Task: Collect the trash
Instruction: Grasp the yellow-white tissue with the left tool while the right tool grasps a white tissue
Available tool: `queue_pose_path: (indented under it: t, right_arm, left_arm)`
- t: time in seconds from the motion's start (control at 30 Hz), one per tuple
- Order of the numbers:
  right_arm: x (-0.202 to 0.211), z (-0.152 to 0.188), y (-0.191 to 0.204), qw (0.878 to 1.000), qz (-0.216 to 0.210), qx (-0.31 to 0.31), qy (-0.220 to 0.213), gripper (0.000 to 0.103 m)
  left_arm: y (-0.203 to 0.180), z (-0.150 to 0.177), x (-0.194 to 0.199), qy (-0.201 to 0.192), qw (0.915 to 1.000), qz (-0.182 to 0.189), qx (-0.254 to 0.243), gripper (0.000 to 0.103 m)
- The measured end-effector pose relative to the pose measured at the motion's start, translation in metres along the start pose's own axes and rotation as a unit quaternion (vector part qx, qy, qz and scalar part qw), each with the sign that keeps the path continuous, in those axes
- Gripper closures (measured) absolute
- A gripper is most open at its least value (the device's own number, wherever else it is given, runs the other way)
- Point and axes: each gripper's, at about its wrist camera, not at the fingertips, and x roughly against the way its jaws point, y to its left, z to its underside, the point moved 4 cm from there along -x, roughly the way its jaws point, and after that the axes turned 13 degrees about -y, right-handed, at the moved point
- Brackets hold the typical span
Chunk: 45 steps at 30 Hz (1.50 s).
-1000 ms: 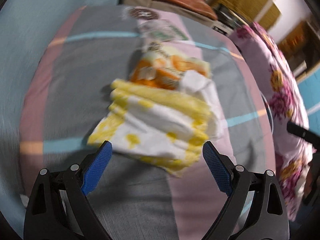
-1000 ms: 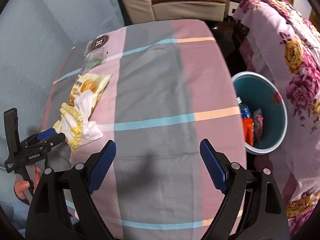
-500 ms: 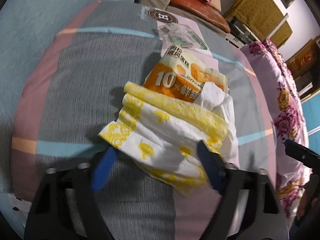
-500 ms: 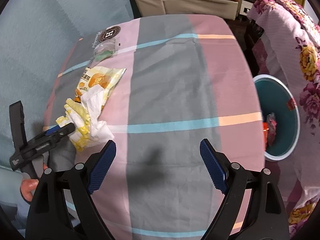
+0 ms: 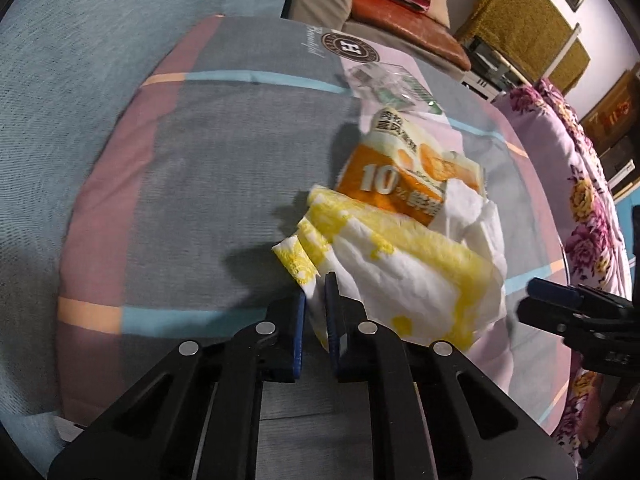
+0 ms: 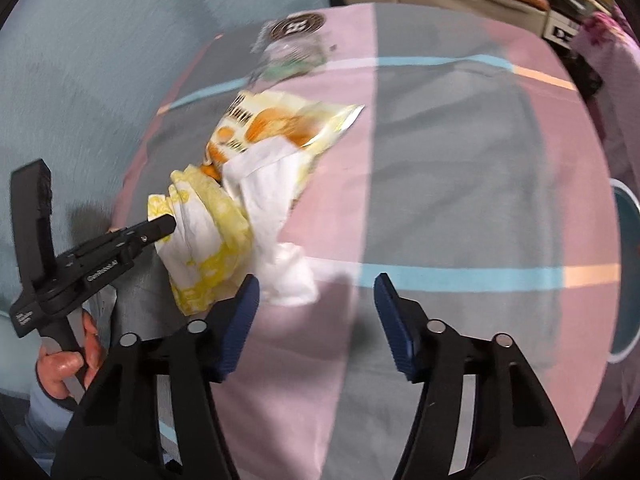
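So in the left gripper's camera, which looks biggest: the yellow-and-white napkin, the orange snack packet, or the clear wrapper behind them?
1. yellow-and-white napkin, though it lies nearest the camera.
2. orange snack packet, partly hidden under the napkin.
3. clear wrapper, farthest away, so its true size is unsure.

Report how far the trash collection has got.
Done: not shown; the bin is cut off at the frame edge. In hand: left gripper shut on the yellow-and-white napkin. Left: snack wrapper and clear wrapper lie on the table; right gripper open.
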Motion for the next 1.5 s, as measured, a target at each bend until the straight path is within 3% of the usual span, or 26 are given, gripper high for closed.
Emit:
queue_pose_path:
  t: [0.1, 0.17, 0.3, 0.4, 0.7, 0.8, 0.83, 0.87, 0.9, 0.97, 1.13, 1.43, 1.5]
  right_arm:
    - [-0.011, -0.002, 0.011, 1.000, -0.009, 0.013, 0.003, 0.050]
    - [-0.016, -0.002, 0.016, 1.000, -0.013, 0.019, 0.009, 0.057]
    - [-0.023, 0.002, 0.025, 0.999, -0.018, 0.034, 0.021, 0.088]
    - [-0.015, 0.001, 0.020, 0.999, -0.009, 0.031, 0.012, 0.096]
    - [0.033, 0.001, -0.046, 0.998, 0.045, -0.030, -0.031, 0.097]
    - [0.047, 0.003, -0.061, 0.997, 0.054, -0.042, -0.042, 0.097]
    - [0.049, 0.001, -0.063, 0.997, 0.054, -0.043, -0.044, 0.097]
    - [0.051, 0.002, -0.064, 0.997, 0.054, -0.043, -0.047, 0.097]
    - [0.052, 0.001, -0.067, 0.997, 0.052, -0.043, -0.048, 0.097]
    - [0.054, 0.002, -0.068, 0.997, 0.049, -0.042, -0.052, 0.097]
    - [0.054, 0.000, -0.066, 0.997, 0.040, -0.040, -0.060, 0.097]
    - [0.074, 0.001, -0.093, 0.994, 0.045, -0.053, -0.084, 0.097]
    - [0.078, 0.002, -0.101, 0.993, 0.049, -0.057, -0.089, 0.097]
  left_arm:
    - [0.005, 0.000, 0.000, 0.004, 1.0000, 0.001, 0.004, 0.093]
    - [0.008, 0.000, 0.000, 0.005, 1.0000, 0.002, 0.006, 0.093]
    - [0.008, -0.001, 0.000, 0.006, 0.9999, 0.006, 0.009, 0.093]
    - [0.005, -0.001, -0.001, 0.008, 0.9999, 0.010, 0.011, 0.093]
    - [-0.018, -0.002, -0.003, 0.011, 0.9996, 0.024, -0.005, 0.092]
    - [-0.017, -0.002, -0.005, 0.016, 0.9995, 0.021, 0.017, 0.088]
    - [-0.015, -0.001, -0.006, 0.020, 0.9992, 0.020, 0.028, 0.083]
    - [-0.013, 0.000, -0.006, 0.023, 0.9984, 0.023, 0.046, 0.068]
    - [-0.012, 0.000, -0.003, 0.021, 0.9975, 0.027, 0.061, 0.046]
    - [-0.011, 0.001, 0.002, 0.008, 0.9975, 0.001, 0.071, 0.019]
    - [-0.028, 0.005, -0.004, 0.022, 0.9970, -0.009, 0.074, 0.017]
    - [-0.063, -0.006, -0.029, 0.022, 0.9963, -0.068, 0.047, 0.017]
    - [-0.070, -0.006, -0.032, 0.019, 0.9957, -0.086, 0.030, 0.023]
